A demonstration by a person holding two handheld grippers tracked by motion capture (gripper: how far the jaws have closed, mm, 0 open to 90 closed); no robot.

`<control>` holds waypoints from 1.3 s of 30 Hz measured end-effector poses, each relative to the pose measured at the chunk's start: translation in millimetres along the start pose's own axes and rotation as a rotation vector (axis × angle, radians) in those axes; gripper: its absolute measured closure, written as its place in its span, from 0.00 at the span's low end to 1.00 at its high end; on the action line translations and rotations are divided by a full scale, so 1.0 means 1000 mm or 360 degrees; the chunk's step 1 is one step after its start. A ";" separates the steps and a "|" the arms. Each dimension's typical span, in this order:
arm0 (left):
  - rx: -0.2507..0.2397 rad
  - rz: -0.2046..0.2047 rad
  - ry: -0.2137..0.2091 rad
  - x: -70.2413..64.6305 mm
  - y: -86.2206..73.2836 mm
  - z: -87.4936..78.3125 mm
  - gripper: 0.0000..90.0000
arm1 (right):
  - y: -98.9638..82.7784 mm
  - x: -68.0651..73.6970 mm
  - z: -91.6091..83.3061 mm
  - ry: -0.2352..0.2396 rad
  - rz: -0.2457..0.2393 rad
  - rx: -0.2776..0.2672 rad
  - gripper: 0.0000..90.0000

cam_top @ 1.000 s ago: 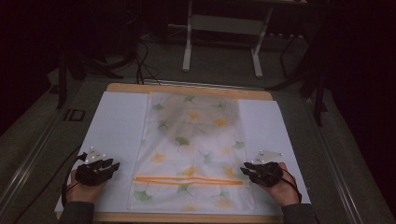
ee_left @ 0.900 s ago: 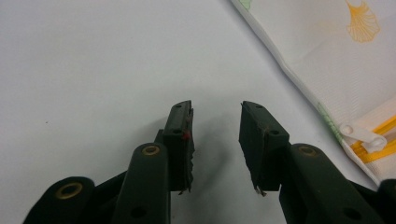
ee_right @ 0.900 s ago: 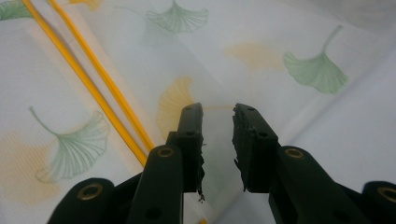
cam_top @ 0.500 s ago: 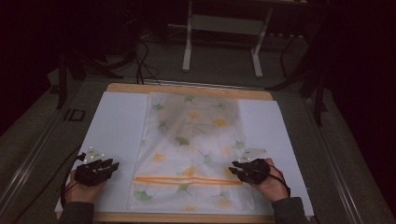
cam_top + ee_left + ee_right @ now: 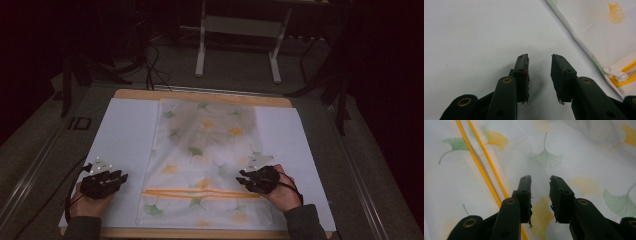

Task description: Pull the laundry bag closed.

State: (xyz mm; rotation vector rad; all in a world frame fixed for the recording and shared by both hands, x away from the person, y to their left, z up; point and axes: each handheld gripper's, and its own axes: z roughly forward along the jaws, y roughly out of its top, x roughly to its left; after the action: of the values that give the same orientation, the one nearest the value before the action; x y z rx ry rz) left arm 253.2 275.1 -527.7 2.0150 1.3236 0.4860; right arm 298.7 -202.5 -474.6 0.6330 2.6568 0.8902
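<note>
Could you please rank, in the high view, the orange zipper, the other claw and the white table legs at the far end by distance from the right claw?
From the right claw:
1. Orange zipper: just beside it, running left across the leaf-print bag.
2. Left claw: far left, over the white sheet.
3. White table legs: farthest, on the floor beyond the table.

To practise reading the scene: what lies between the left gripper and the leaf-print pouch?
Only bare white sheet: in the left gripper view, the left gripper stands open, apart from the leaf-print pouch.
</note>
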 end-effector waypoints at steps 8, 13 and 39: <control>-0.0012 -0.0036 0.0025 0.002 -0.001 -0.001 0.74 | 0.018 0.007 0.007 0.0039 -0.0092 0.0024 0.79; -0.0014 -0.0028 0.0038 0.002 -0.001 -0.002 0.71 | 0.026 0.010 0.013 0.0056 -0.0118 0.0032 0.79; 0.0005 -0.0041 0.0035 0.004 -0.002 -0.001 0.62 | 0.066 0.038 0.041 0.0208 -0.0284 0.0012 0.82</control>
State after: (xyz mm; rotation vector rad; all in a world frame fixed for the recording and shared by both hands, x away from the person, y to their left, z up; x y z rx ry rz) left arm 253.3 279.6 -528.2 1.9980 1.3627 0.4956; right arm 302.2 -115.9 -469.2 0.3431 2.7792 0.8987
